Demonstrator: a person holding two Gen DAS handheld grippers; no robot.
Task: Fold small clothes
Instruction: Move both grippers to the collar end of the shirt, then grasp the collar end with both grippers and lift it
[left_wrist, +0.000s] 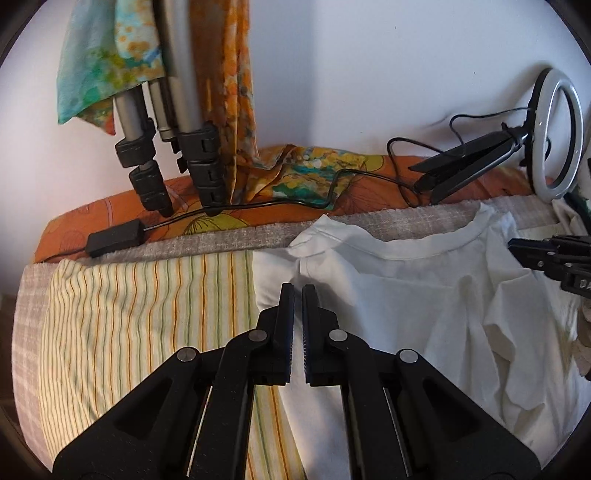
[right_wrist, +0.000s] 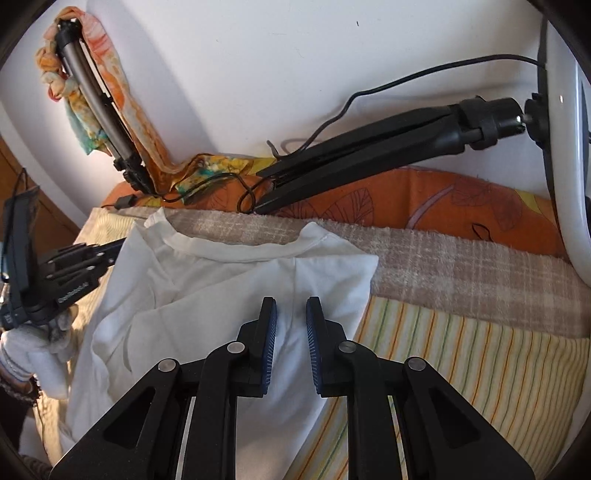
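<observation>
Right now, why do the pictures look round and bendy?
Both wrist views use fisheye lenses: dark corners ring each picture. In the left view the striped sheet bulges; in the right view the lamp stand curves. The white shirt looks bright, everything fairly sharp.

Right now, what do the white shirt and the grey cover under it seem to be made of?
The white shirt looks like thin, matte cotton knit: it lies in soft creases and has a ribbed neckband. The grey cover looks like thick woven or terry fabric, probably cotton: it shows a check pattern and a fuzzy, frayed edge. Neither fibre is certain.
</observation>
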